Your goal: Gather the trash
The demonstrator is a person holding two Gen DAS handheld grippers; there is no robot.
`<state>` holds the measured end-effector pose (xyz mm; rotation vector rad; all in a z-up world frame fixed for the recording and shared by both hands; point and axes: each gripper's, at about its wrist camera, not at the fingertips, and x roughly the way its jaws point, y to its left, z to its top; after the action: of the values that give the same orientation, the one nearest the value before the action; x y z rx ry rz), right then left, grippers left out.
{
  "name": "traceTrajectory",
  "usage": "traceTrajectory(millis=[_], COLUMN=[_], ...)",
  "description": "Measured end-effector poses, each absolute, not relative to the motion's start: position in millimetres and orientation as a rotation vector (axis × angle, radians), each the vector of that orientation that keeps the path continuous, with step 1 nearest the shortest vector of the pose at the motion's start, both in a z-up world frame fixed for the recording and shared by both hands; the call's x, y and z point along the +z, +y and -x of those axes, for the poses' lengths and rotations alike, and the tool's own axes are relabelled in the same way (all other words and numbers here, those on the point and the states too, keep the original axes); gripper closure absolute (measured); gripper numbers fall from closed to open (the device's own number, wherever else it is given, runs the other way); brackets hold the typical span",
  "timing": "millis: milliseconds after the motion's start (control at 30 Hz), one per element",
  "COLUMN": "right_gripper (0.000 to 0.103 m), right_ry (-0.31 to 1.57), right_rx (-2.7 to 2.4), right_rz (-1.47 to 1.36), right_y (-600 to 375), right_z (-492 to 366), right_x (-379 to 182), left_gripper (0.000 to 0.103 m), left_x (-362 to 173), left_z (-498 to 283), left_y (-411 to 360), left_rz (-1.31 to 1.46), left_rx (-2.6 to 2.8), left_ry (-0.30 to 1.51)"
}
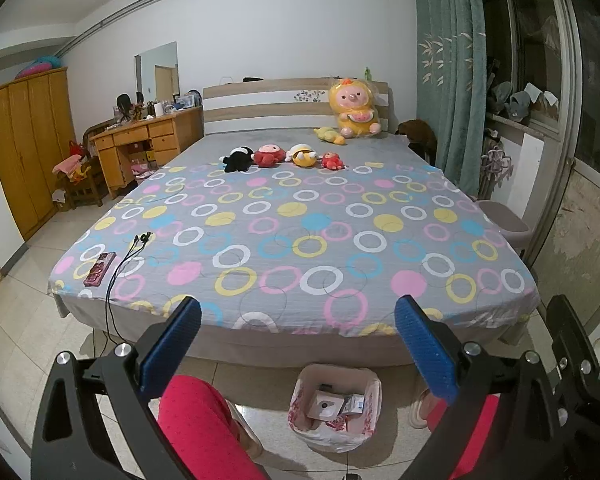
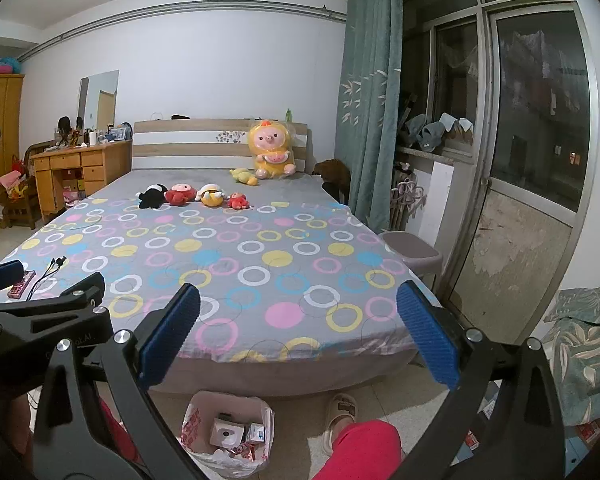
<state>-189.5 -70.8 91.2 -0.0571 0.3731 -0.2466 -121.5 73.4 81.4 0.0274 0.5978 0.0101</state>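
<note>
A small bin lined with a white and red plastic bag (image 1: 335, 404) stands on the floor at the foot of the bed, with boxes and wrappers inside; it also shows in the right wrist view (image 2: 228, 432). My left gripper (image 1: 298, 344) is open and empty, held above the bin and the bed's foot edge. My right gripper (image 2: 298, 340) is open and empty, to the right of the left one, over the bed's foot edge. The left gripper's body shows in the right wrist view (image 2: 40, 312).
The bed (image 1: 292, 240) has a circle-patterned cover, with a pink phone (image 1: 99, 269) and a black earphone cable (image 1: 128, 256) near its left corner. Plush toys (image 1: 284, 157) lie near the headboard. A stool (image 2: 414, 254) stands right of the bed. The person's red-trousered legs (image 1: 204, 428) flank the bin.
</note>
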Motion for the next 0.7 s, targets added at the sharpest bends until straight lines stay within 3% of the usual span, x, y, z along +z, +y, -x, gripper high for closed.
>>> traceTrajectory(millis=[700], right_gripper=[0.007], right_ry=[0.366], right_rx=[-0.244], right_rz=[0.05], right_y=[-70.5], right_z=[193.4], right_x=[94.8], left_gripper=[0.008], left_x=[84.2], left_z=[124.5], left_y=[73.7], left_rz=[-0.03], left_rx=[0.013], left_ry=[0.588])
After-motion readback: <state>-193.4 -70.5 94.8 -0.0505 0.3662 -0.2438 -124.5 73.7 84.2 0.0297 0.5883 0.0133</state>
